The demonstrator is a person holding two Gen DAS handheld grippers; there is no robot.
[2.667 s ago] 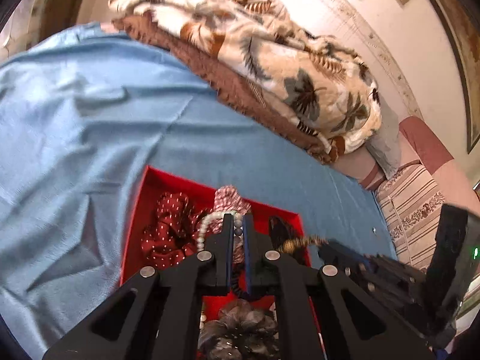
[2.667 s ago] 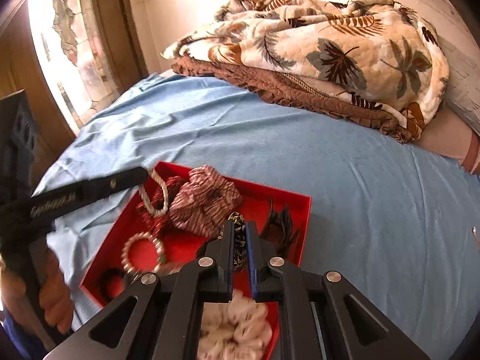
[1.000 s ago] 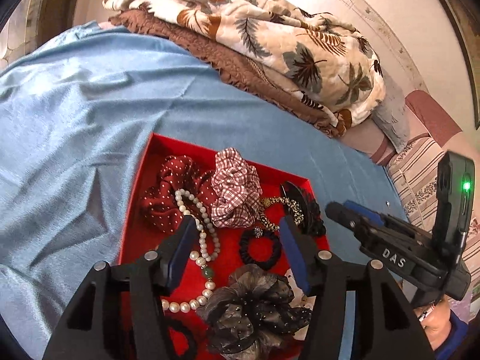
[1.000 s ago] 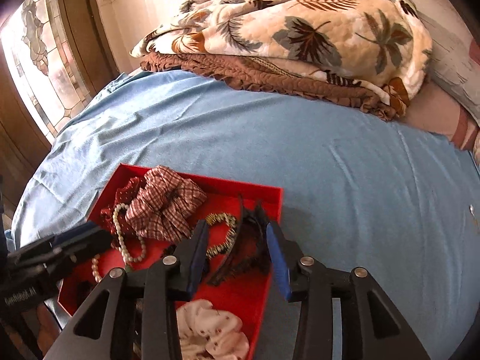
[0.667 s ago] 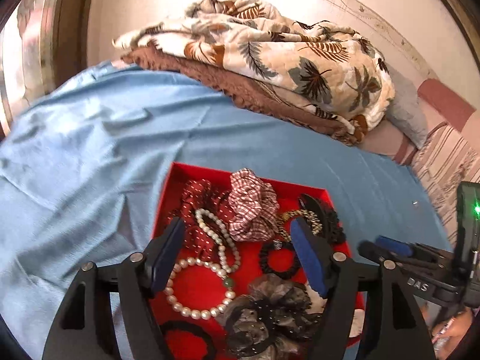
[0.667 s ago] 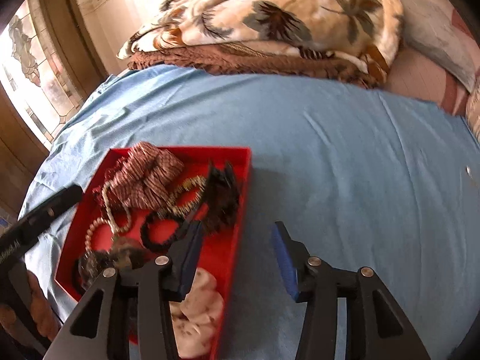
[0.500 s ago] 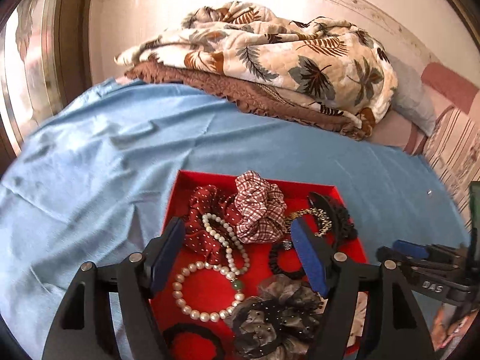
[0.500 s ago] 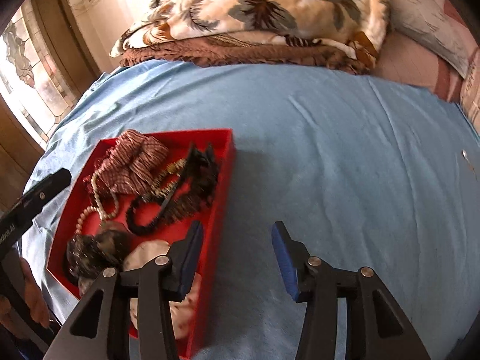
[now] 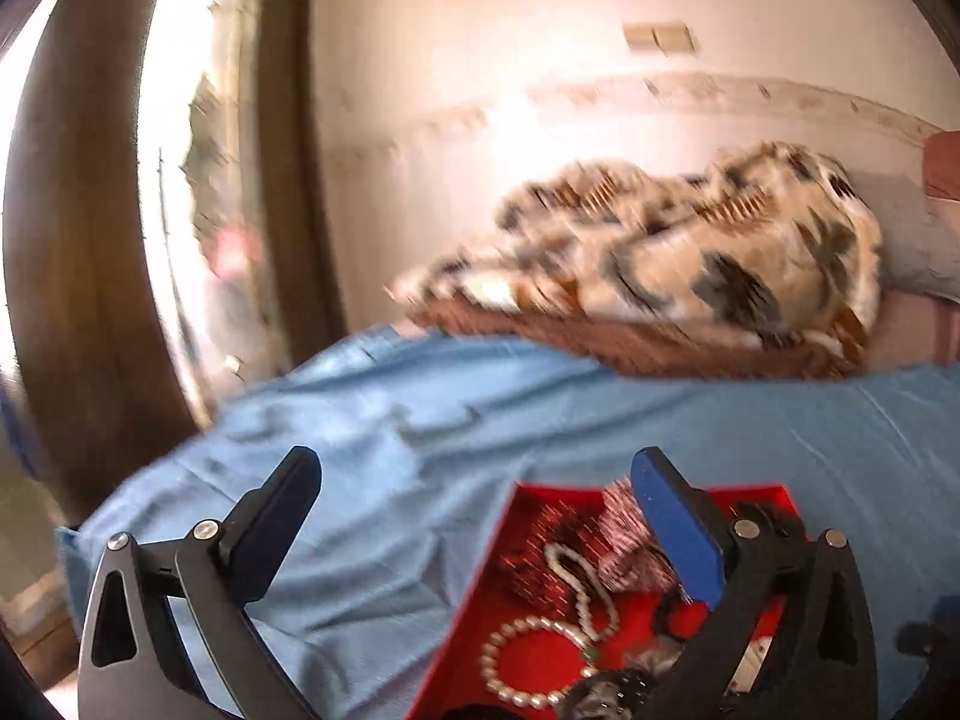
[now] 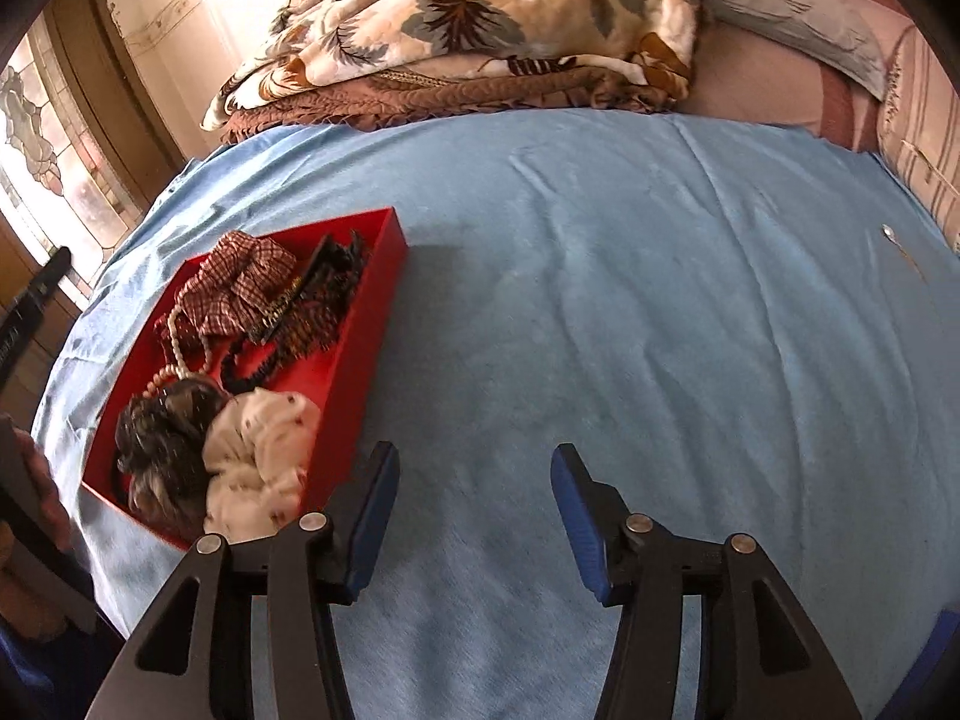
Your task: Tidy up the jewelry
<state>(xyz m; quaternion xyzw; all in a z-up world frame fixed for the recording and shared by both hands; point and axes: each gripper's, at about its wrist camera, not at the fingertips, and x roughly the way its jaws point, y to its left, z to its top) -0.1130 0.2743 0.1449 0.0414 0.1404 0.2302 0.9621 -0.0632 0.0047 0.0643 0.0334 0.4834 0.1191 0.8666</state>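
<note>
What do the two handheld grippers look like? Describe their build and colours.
Both the left gripper and the right gripper have black, angular frames with triangular cut-outs and silver round bolts at the joints. Each carries two flat fingers faced with blue pads.

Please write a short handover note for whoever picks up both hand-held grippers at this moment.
Left hand-held gripper: open, jaws just widened, nothing between them, raised over the near left corner of the red tray.
Right hand-held gripper: open, jaws just widened, empty, over bare blue sheet right of the tray.
Things: in the tray lie a checked scrunchie, pearl necklace, black hair clip, dark scrunchie and white scrunchie.
Done: all visible pieces are in the tray.
Left: possibly tidying; a small metal item lies far right on the sheet, unidentifiable.
</note>
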